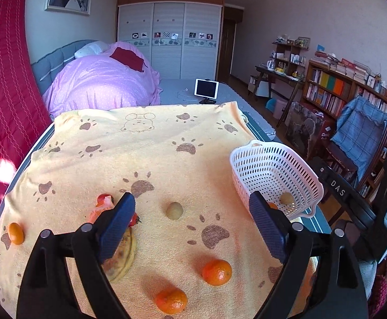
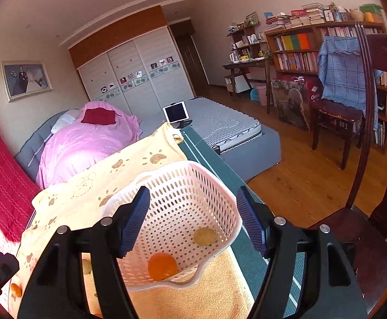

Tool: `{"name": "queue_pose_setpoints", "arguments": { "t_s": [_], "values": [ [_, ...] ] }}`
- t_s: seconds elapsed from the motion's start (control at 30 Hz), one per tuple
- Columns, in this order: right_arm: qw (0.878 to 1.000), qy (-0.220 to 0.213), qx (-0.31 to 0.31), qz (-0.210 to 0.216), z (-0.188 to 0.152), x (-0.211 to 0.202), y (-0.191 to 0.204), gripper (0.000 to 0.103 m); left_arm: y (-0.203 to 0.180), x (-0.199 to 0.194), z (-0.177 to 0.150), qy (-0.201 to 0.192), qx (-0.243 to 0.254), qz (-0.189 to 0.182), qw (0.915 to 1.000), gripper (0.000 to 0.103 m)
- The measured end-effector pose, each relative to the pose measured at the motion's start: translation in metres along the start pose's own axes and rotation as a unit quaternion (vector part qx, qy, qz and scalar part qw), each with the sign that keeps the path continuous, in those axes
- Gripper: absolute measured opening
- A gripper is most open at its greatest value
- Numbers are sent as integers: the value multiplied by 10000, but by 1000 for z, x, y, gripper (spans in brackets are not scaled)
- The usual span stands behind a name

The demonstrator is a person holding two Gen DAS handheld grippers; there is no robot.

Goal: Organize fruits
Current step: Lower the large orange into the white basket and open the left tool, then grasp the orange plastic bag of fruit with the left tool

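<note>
A white perforated basket point(image 1: 262, 156) stands at the right edge of the yellow paw-print cloth point(image 1: 151, 154). It also shows in the right wrist view point(image 2: 214, 186) and holds an orange fruit point(image 2: 162, 265) and a pale round fruit point(image 2: 204, 236). On the cloth lie two tangerines point(image 1: 217, 272) point(image 1: 171, 301), a pale round fruit point(image 1: 174, 210), a small orange fruit point(image 1: 16, 233), a banana point(image 1: 123, 257), a small tomato point(image 1: 134, 219) and a reddish fruit point(image 1: 103, 204). My left gripper point(image 1: 192, 207) is open above the cloth. My right gripper point(image 2: 193, 202) is open and empty over the basket.
The cloth covers a table with a green edge point(image 2: 220, 170). A bed with a pink quilt point(image 1: 100, 85) and a tablet point(image 1: 206, 88) lies beyond. A wooden chair point(image 2: 374, 159) stands right of the table, and bookshelves point(image 1: 347, 87) line the right wall.
</note>
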State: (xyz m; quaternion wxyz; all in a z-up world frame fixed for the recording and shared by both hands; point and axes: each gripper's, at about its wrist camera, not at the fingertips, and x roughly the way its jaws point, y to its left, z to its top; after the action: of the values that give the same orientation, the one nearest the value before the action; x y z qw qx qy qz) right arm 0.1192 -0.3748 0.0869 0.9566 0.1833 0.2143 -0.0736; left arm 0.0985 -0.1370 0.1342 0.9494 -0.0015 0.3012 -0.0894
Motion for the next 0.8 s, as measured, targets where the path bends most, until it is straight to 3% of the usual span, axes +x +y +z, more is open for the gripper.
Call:
{"name": "queue_pose_setpoints", "arguments": {
  "t_s": [0.37,0.5,0.53,0.63,0.8],
  "values": [
    [9888,747,-789,1028,10,-28,48,76,45,-23,1,-250,-361,592,9973,89],
    [9782,1048,-1050,1453,8,-40,64,77,60,-29,0,-270,-504,739,9956,89],
    [9744,1148,-1099,1590,7,-42,68,81,63,-30,-1,-272,-528,771,9953,89],
    [9577,1460,-1270,2129,-3,-49,83,85,70,-32,-2,-282,-591,875,9940,90],
    [9456,1801,-1346,2350,-17,-49,97,85,79,-34,-6,-246,-698,979,9924,91]
  ]
}}
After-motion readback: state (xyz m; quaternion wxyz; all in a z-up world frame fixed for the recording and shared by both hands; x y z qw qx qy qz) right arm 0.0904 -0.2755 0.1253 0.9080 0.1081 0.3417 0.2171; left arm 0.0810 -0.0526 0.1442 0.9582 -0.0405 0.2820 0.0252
